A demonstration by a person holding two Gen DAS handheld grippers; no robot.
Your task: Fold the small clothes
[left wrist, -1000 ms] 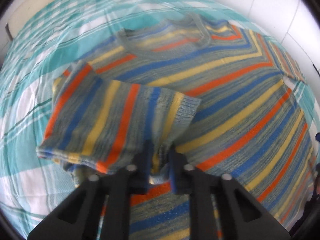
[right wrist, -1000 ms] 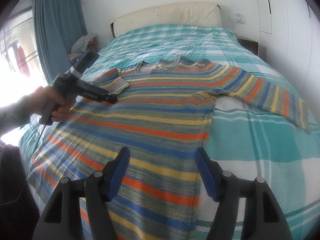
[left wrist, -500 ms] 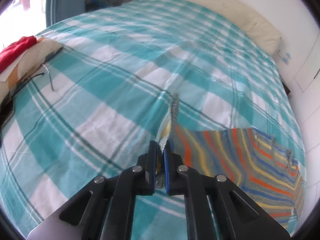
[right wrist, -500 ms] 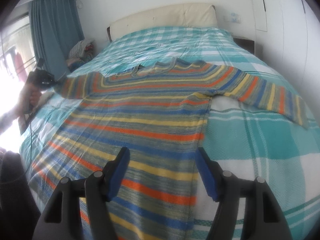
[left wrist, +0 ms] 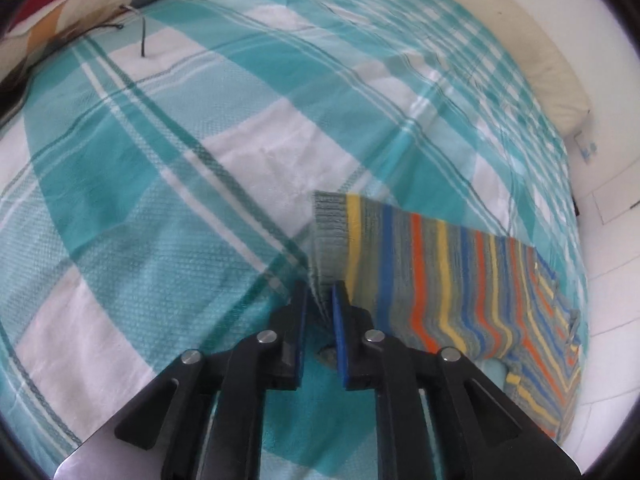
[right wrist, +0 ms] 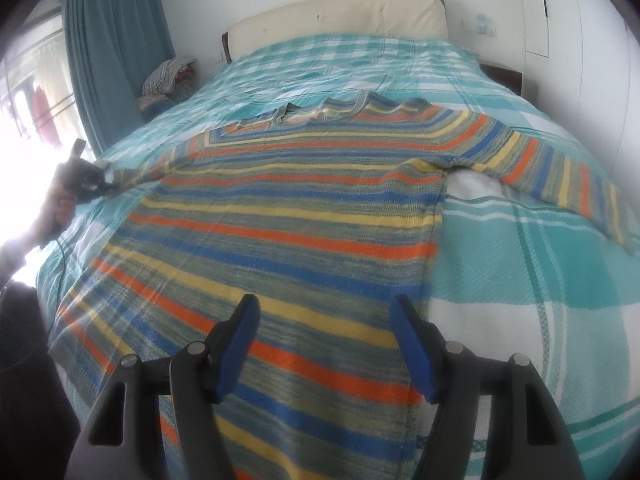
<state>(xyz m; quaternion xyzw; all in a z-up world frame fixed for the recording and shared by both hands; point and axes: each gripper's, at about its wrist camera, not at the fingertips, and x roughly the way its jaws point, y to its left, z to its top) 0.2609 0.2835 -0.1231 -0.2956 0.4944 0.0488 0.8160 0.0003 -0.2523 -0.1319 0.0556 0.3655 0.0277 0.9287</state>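
A sweater (right wrist: 288,216) with orange, blue, yellow and grey stripes lies flat on the bed, both sleeves spread out. In the left wrist view its left sleeve (left wrist: 440,272) lies stretched across the bedspread, and the grey cuff (left wrist: 330,224) ends at my left gripper (left wrist: 320,300). The jaws there are opening, with a gap showing and the cuff's edge loose between them. The right wrist view shows that left gripper (right wrist: 86,178) in a hand at the sleeve's far left end. My right gripper (right wrist: 324,304) hovers open over the sweater's lower body, holding nothing.
The teal and white plaid bedspread (right wrist: 520,280) covers the whole bed, with a cream headboard (right wrist: 340,12) at the far end. A pillow with red cloth (left wrist: 80,4) and a thin cable (left wrist: 142,38) lie beyond the cuff. A blue curtain (right wrist: 116,48) and a clothes pile (right wrist: 168,76) stand left.
The left gripper carried the sleeve from its fold over the sweater's body out to the left, laid it straight on the bedspread, then parted its jaws. The right gripper stayed still.
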